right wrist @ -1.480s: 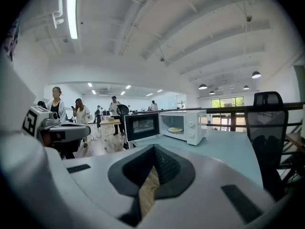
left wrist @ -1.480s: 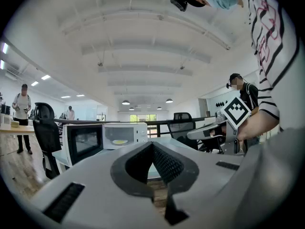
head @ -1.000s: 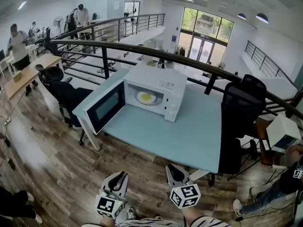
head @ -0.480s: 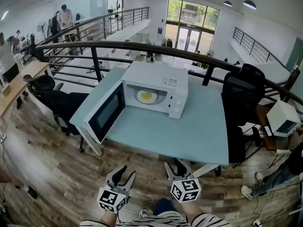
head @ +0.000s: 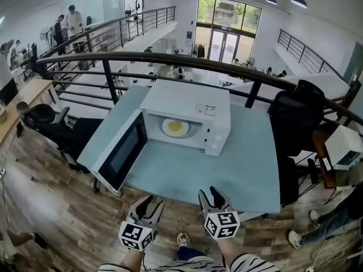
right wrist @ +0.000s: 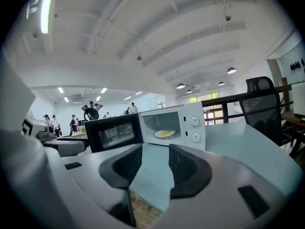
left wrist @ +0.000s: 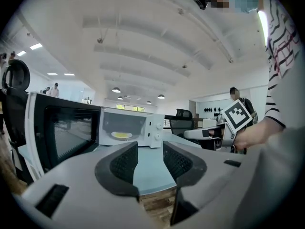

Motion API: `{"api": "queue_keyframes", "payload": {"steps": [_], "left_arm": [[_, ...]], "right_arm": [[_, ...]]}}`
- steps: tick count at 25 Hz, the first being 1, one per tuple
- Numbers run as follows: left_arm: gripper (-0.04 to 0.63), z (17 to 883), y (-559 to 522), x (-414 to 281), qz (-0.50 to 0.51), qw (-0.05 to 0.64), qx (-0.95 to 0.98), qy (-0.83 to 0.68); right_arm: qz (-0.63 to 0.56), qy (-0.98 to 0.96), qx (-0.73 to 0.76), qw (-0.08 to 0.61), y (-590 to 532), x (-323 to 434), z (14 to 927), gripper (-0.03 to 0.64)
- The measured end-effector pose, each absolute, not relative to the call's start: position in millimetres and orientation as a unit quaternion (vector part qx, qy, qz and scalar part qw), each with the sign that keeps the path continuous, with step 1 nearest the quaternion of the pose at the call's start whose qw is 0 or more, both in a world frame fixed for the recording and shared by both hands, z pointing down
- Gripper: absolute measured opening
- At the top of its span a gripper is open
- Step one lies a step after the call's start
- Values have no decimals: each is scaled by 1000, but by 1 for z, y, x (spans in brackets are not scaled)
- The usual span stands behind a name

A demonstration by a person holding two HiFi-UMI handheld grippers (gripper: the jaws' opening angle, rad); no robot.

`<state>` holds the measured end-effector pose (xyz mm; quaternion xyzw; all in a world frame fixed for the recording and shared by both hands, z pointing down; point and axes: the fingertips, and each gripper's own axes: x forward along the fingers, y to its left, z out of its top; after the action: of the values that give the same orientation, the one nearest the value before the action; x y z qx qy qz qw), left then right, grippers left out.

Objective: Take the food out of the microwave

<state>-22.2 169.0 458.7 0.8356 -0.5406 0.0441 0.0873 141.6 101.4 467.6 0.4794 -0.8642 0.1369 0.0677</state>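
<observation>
A white microwave (head: pixel 187 103) stands on a light blue table (head: pixel 227 169) with its door (head: pixel 119 154) swung wide open to the left. Inside sits a white plate with yellow food (head: pixel 175 127), also seen in the left gripper view as the plate (left wrist: pixel 122 135) and in the right gripper view as the plate (right wrist: pixel 165 133). My left gripper (head: pixel 148 206) and right gripper (head: pixel 212 196) hover side by side at the table's near edge, both open and empty, pointing toward the microwave.
Black office chairs stand left (head: pixel 54 126) and right (head: pixel 295 123) of the table. A dark curved railing (head: pixel 170 58) runs behind it. Wooden floor (head: pixel 51 208) lies below the near edge. People stand far back at the left. A white box (head: pixel 346 146) sits at the right.
Both grippers went from shut to open. They and the head view have advanced toward the table, so the microwave looks nearer.
</observation>
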Motion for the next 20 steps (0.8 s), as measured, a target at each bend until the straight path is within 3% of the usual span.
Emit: {"api": "queue_keyframes", "payload": {"steps": [20], "left_arm": [[144,487,-19,-52,51,100,825,-554]], "right_arm": [[149,-873,459,74,-63,84,503,170]]}}
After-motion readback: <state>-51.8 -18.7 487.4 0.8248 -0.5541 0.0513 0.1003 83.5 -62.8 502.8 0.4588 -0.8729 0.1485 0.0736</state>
